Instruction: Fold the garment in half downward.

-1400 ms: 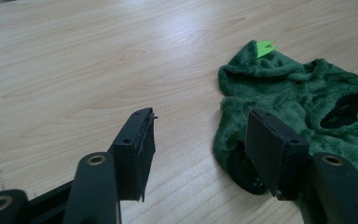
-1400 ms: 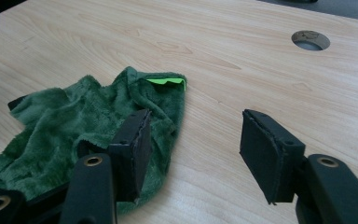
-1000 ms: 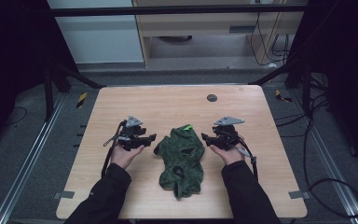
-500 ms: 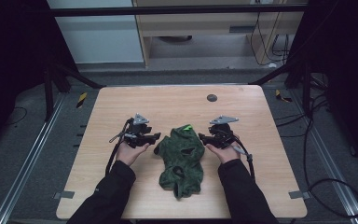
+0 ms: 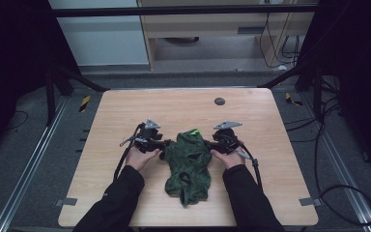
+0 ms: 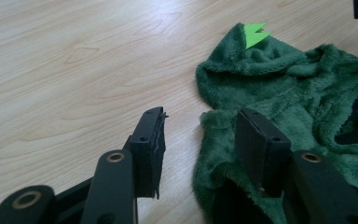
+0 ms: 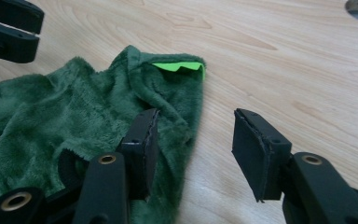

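A dark green fleece garment (image 5: pixel 189 162) with a bright green spiked trim (image 5: pixel 193 132) lies crumpled on the wooden table (image 5: pixel 125 111). My left gripper (image 5: pixel 163 143) lies low at its left edge. In the left gripper view the jaws (image 6: pixel 200 119) stand apart; the fleece (image 6: pixel 298 84) edge sits between them and the right pad rests on the pile. My right gripper (image 5: pixel 212 143) is at the garment's right edge, its jaws (image 7: pixel 196 116) straddling the fleece (image 7: pixel 74 107) border, with the left pad on the fabric. Both pairs of jaws have just been closing without clamping the cloth.
A round dark grommet (image 5: pixel 219 101) is set into the table near its far edge. Cables trail from both grippers along the forearms. Bare wood lies left, right and beyond the garment. Yellow-black markers (image 5: pixel 84 103) lie on the floor beside the table.
Both grippers have slid inward and lower onto the garment's left and right edges. Their jaws stand narrower than before. The garment has kept its place.
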Available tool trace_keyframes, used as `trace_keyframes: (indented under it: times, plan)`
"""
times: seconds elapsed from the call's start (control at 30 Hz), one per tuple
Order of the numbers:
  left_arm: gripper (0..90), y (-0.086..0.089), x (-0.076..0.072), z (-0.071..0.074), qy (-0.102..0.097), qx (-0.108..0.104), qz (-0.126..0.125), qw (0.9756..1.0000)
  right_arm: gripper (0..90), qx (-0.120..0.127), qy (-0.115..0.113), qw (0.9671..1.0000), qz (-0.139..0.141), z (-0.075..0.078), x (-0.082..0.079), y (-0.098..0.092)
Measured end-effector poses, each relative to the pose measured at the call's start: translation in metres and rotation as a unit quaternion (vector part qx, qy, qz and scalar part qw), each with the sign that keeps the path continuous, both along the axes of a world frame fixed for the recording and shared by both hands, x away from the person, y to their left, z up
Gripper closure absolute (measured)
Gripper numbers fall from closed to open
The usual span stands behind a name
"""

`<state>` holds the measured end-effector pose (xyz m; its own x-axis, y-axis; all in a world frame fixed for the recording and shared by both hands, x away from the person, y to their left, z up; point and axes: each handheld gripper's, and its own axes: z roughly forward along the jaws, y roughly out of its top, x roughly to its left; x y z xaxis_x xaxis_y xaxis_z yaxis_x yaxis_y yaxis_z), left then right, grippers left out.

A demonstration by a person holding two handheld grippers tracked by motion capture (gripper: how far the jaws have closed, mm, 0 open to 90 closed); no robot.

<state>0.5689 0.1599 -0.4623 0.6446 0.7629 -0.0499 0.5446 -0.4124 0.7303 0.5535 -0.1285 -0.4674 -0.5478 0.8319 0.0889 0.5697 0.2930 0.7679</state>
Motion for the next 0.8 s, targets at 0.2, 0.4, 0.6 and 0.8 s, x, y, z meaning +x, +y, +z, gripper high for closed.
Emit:
trace_keyframes:
  times: [0.2,0.4,0.6,0.8]
  plan:
    - [53.7,-0.009,0.002,-0.002,0.005,0.006,-0.011,0.9999,53.6,-0.006,0.012,0.9999,0.008,-0.003,0.001,0.006]
    - [55.5,-0.017,0.007,-0.008,0.015,0.011,-0.014,0.9997,55.8,-0.008,0.026,0.9995,0.015,-0.007,0.003,0.006]
    - [58.9,-0.022,0.010,-0.016,0.030,0.018,-0.019,0.9992,59.0,-0.011,0.038,0.9990,0.020,-0.012,0.004,0.008]
    - [63.3,-0.024,0.011,-0.021,0.040,0.025,-0.024,0.9986,64.4,-0.013,0.051,0.9983,0.026,-0.017,0.005,0.009]
